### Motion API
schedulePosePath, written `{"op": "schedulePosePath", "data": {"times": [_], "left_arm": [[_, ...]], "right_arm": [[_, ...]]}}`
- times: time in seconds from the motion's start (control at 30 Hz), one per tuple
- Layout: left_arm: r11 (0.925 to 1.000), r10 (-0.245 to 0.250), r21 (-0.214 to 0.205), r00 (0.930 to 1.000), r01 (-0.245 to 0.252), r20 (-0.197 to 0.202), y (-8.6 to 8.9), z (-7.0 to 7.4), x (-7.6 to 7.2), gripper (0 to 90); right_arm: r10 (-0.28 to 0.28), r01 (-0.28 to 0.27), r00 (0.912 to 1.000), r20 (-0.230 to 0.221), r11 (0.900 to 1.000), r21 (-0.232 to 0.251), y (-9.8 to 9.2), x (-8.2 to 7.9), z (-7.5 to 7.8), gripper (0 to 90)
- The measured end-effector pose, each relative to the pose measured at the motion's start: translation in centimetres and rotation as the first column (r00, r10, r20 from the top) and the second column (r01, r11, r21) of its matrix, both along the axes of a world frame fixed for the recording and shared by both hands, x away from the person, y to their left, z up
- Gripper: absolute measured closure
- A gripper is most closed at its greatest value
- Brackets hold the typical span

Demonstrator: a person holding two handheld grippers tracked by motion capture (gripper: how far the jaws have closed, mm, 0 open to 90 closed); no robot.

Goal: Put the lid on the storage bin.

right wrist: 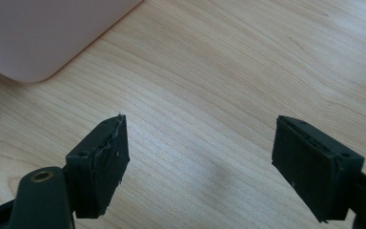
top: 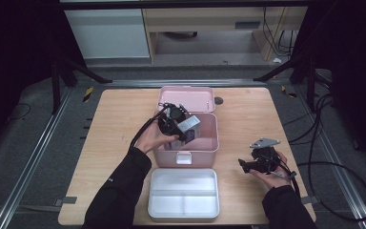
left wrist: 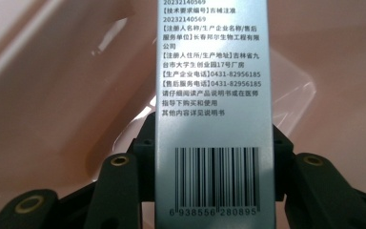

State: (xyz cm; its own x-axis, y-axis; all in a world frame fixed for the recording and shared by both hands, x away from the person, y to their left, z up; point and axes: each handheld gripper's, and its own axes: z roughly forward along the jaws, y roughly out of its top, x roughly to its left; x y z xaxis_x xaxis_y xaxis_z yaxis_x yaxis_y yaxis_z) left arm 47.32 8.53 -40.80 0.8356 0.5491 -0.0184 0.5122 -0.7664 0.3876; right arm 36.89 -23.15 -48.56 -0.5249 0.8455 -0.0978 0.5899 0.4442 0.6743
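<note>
Gripping barcoded box (left wrist: 214,119), 6938556280895, Chinese print

Grey floor (top: 38,143), wooden desk (top: 209,21) beyond, dark surroundings.

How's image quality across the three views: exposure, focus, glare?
High view: dark surround, table evenly lit, small things soft. Left gripper view: silver box between the jaws has sharp print and barcode, pink box behind blurred with a pale sheen. Right gripper view: wood grain crisp, faint shadow between the open right gripper jaws.
</note>
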Motion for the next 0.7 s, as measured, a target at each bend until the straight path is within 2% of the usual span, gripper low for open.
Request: {"op": "schedulePosePath", "data": {"times": [0.07, 0.13, 0.3, 0.43, 0.5, 0.57, 0.7], "left_arm": [[1.0, -0.004, 0.0, 1.0, 0.004, 0.0, 0.1, -0.2, 0.0, 53.9], [0.9995, 0.003, -0.032, 1.0, -0.003, 0.006, 0.2, 0.1, -0.1, 52.3], [0.997, 0.001, -0.077, 0.999, 0.002, 0.045, 0.9, 1.8, -0.8, 51.4], [0.9965, 0.008, -0.083, 0.9953, 0.0, 0.096, 1.7, 3.3, -1.7, 50.0], [0.9958, 0.016, -0.091, 0.9907, -0.003, 0.135, 2.3, 4.3, -2.3, 48.8], [0.9931, 0.027, -0.117, 0.9864, -0.008, 0.162, 2.9, 5.3, -3.0, 48.3], [0.9894, 0.036, -0.145, 0.9745, -0.004, 0.221, 4.5, 7.1, -4.7, 45.6]], "right_arm": [[0.0, 0.0, 1.0, 0.0, 1.0, -0.002, 0.0, 0.0, 0.0, 20.4], [0.0, 0.0, 1.0, -0.001, 1.0, -0.001, 0.0, 0.0, 0.0, 20.3], [0.001, -0.001, 1.0, 0.0, 1.0, -0.002, 0.0, 0.0, 0.0, 20.2], [0.0, 0.0, 1.0, 0.005, 1.0, 0.0, 0.0, 0.0, 0.1, 20.4], [-0.002, 0.002, 1.0, 0.008, 1.0, 0.002, 0.0, 0.0, 0.2, 20.6], [-0.004, 0.004, 0.9999, 0.012, 1.0, 0.002, 0.0, 0.0, 0.2, 20.7], [0.0, 0.0, 0.9999, 0.017, 1.0, 0.004, 0.0, -0.1, 0.4, 20.9]]}}
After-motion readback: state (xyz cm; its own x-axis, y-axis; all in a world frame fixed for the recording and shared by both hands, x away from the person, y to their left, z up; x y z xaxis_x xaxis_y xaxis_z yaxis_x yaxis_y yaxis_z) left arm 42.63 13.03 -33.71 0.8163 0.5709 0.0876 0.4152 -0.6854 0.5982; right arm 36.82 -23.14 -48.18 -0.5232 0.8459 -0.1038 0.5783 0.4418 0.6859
